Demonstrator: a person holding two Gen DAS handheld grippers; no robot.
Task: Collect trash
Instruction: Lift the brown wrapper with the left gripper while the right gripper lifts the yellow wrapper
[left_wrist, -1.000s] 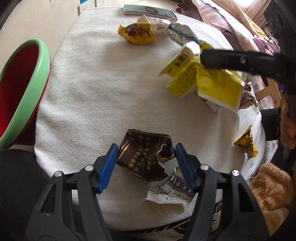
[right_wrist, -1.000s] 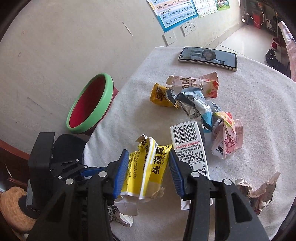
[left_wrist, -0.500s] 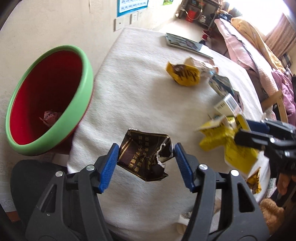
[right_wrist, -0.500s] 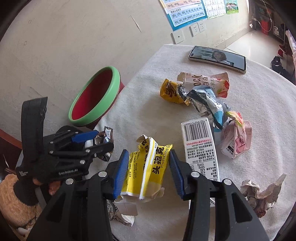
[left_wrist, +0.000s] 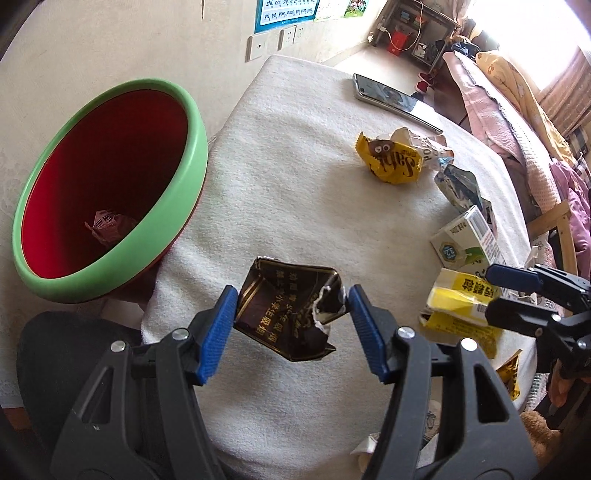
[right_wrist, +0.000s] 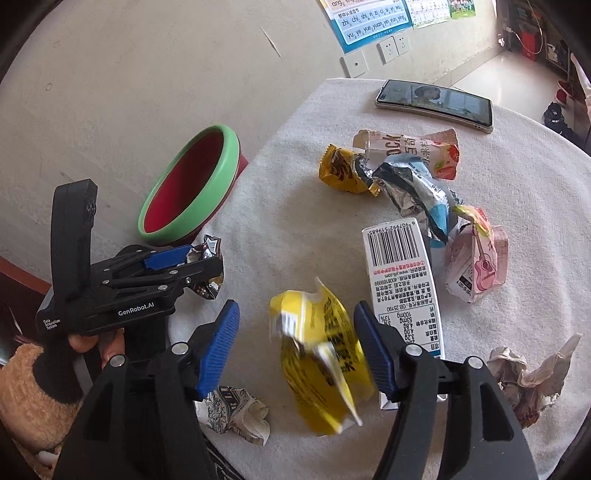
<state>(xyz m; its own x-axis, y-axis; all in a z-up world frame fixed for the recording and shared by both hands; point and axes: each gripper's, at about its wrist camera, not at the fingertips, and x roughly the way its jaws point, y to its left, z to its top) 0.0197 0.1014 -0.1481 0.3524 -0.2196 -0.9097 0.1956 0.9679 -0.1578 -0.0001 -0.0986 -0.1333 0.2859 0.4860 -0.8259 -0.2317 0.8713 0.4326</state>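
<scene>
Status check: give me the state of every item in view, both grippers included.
left gripper: shut on brown wrapper, lifted
right gripper: jaws opening, yellow wrapper loose between them
bin: upright, one scrap inside
phone: flat, screen lit
milk carton: lying flat

Glossy foil wrapper (left_wrist: 291, 314), matt towelling tablecloth (left_wrist: 295, 192), smooth plastic bin (left_wrist: 177, 199)

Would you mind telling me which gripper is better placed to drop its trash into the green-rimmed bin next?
Left. The left gripper grips the dark brown wrapper beside the green-rimmed bin; the right gripper is opening, its yellow wrapper slipping loose over the table.
</scene>
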